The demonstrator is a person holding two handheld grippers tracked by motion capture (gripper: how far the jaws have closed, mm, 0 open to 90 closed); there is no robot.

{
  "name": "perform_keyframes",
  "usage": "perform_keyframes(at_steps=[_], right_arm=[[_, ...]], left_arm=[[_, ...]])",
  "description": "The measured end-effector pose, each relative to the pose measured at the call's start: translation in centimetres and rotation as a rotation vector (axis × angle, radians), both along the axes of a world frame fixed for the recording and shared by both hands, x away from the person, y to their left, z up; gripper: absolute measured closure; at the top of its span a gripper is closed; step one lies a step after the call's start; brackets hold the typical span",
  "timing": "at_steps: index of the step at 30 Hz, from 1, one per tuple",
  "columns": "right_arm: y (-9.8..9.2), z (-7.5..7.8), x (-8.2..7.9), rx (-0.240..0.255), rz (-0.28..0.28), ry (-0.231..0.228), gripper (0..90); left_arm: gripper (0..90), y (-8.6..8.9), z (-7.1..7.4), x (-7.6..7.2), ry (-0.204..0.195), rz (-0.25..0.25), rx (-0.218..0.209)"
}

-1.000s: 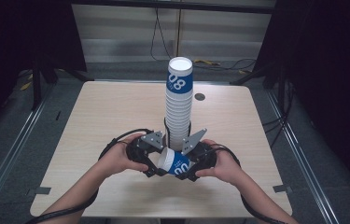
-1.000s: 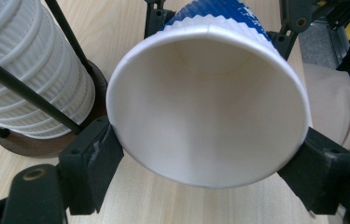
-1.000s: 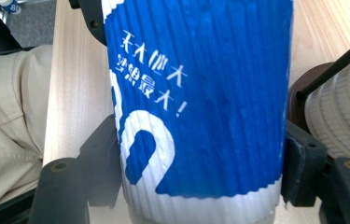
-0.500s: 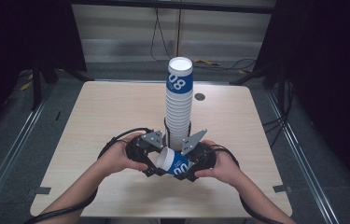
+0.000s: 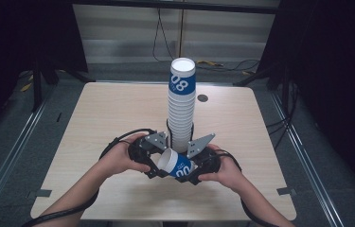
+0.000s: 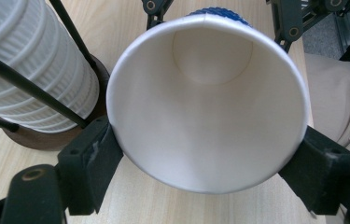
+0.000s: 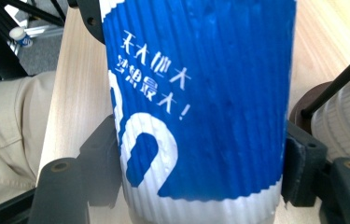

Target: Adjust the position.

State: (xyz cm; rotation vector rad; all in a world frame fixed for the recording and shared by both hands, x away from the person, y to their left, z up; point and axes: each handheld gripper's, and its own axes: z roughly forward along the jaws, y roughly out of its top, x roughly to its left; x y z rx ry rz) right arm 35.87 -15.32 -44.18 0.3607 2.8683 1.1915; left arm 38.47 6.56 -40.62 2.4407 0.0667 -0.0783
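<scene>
A blue and white ribbed paper cup (image 5: pixel 175 163) lies on its side just above the table, held between both grippers. My left gripper (image 5: pixel 162 161) has its pads against the two sides of the cup's open rim (image 6: pixel 205 102); its jaws have just been opening a little with the rim still between them. My right gripper (image 5: pixel 192 170) is shut on the cup's blue body (image 7: pixel 200 93), near the base. Right behind them stands a tall stack of cups (image 5: pixel 181 109) in a holder with black rods.
The stack's brown round base (image 6: pixel 46 135) sits close beside the held cup, and the rods (image 7: pixel 336 88) run up next to my jaws. A small dark disc (image 5: pixel 202 98) lies on the wooden table (image 5: pixel 109 113) behind the stack. Beige clothing (image 7: pixel 4 130) is at the near edge.
</scene>
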Motion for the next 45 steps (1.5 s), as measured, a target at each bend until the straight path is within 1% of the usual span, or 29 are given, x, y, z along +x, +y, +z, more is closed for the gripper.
perform_keyframes(at_steps=[2, 5, 7, 8, 9, 10, 11, 12, 15, 16, 17, 19, 21, 22, 24, 26, 28, 30, 31, 32, 35, 36, 37, 38, 40, 41, 42, 43, 45], right_arm=[[-0.1, -0.1, 0.0, 0.017, 0.0, 0.001, 28.6], [0.0, -0.2, -0.1, 0.021, -0.001, 0.003, 28.6], [0.0, -0.3, -0.1, 0.026, 0.0, -0.003, 28.6], [0.0, -0.4, -0.1, 0.031, 0.002, -0.003, 28.6], [0.0, -0.4, -0.1, 0.034, -0.001, -0.003, 28.6], [0.0, -0.4, -0.1, 0.04, -0.001, -0.006, 28.6], [0.0, -0.4, -0.1, 0.043, -0.005, -0.01, 28.5], [-0.1, -0.4, -0.1, 0.048, -0.006, -0.005, 28.4], [-0.1, -0.4, 0.0, 0.057, -0.01, -0.003, 28.3], [-0.2, -0.4, 0.0, 0.055, -0.013, -0.004, 28.2], [-0.2, -0.3, 0.1, 0.051, -0.014, -0.007, 28.1], [-0.3, -0.2, 0.1, 0.056, -0.018, -0.008, 28.1], [-0.3, -0.2, 0.1, 0.059, -0.014, -0.008, 28.1], [-0.3, -0.1, 0.1, 0.053, -0.012, -0.017, 28.2], [-0.4, -0.1, 0.1, 0.05, -0.013, -0.017, 28.4], [-0.4, -0.2, 0.2, 0.057, -0.016, -0.009, 28.4], [-0.4, -0.2, 0.2, 0.063, -0.019, 0.0, 28.2], [-0.4, -0.2, 0.2, 0.071, -0.029, 0.004, 27.7], [-0.4, -0.3, 0.2, 0.074, -0.032, 0.009, 24.9], [-0.4, -0.3, 0.1, 0.075, -0.035, 0.002, 23.7], [-0.3, -0.4, 0.1, 0.073, -0.033, 0.001, 19.7], [-0.3, -0.4, 0.1, 0.071, -0.041, -0.003, 17.7], [-0.3, -0.4, 0.1, 0.07, -0.051, 0.004, 15.8], [-0.3, -0.5, 0.2, 0.074, -0.053, 0.012, 15.1], [-0.3, -0.5, 0.1, 0.073, -0.063, 0.003, 15.0], [-0.4, -0.5, 0.1, 0.076, -0.065, 0.01, 14.4], [-0.4, -0.5, 0.1, 0.076, -0.066, 0.011, 14.1], [-0.4, -0.5, 0.1, 0.076, -0.067, 0.011, 14.0], [-0.5, -0.6, 0.1, 0.066, -0.07, 0.017, 13.1]], left_arm=[[19.2, -0.1, 0.1, -0.1, 0.001, 0.003, 0.002], [19.5, -0.1, 0.2, -0.2, 0.001, 0.004, 0.015], [19.6, -0.1, 0.4, -0.1, -0.001, -0.007, 0.032], [19.6, -0.1, 0.4, -0.1, 0.003, -0.009, 0.034], [19.6, -0.1, 0.5, -0.1, 0.001, -0.005, 0.033], [19.6, -0.1, 0.4, -0.1, -0.01, -0.002, 0.024], [19.2, -0.1, 0.5, -0.1, -0.008, 0.0, 0.024], [18.6, -0.2, 0.6, 0.0, -0.011, -0.015, 0.028], [17.4, -0.2, 0.7, 0.0, -0.018, -0.001, 0.01], [17.2, -0.2, 0.7, 0.0, -0.013, -0.004, 0.01], [16.4, -0.3, 0.7, 0.1, -0.01, 0.008, -0.012], [16.0, -0.2, 0.9, 0.3, 0.023, 0.024, -0.047], [16.4, -0.3, 0.9, 0.3, 0.021, 0.018, -0.031], [16.8, -0.3, 0.9, 0.4, 0.018, 0.014, -0.026], [18.0, -0.3, 1.0, 0.4, 0.022, 0.017, -0.027], [18.8, -0.3, 1.1, 0.4, 0.033, 0.03, -0.029], [19.3, -0.3, 1.2, 0.4, 0.038, 0.031, -0.023], [19.9, -0.3, 1.4, 0.5, 0.055, 0.042, -0.029], [20.5, -0.2, 1.4, 0.5, 0.047, 0.042, -0.027], [20.6, -0.2, 1.5, 0.6, 0.043, 0.042, -0.021], [21.1, -0.2, 1.6, 0.6, 0.055, 0.047, -0.014], [21.3, -0.2, 1.6, 0.5, 0.056, 0.05, -0.016], [21.5, -0.1, 1.7, 0.5, 0.057, 0.051, -0.01], [21.5, -0.1, 1.7, 0.5, 0.054, 0.05, -0.003], [21.8, 0.1, 1.8, 0.5, 0.066, 0.057, -0.009], [21.8, 0.1, 1.8, 0.5, 0.073, 0.057, -0.008], [21.8, 0.2, 1.9, 0.5, 0.069, 0.053, -0.004], [21.8, 0.3, 1.9, 0.4, 0.073, 0.061, -0.007], [21.8, 0.4, 1.9, 0.4, 0.077, 0.066, -0.006]])
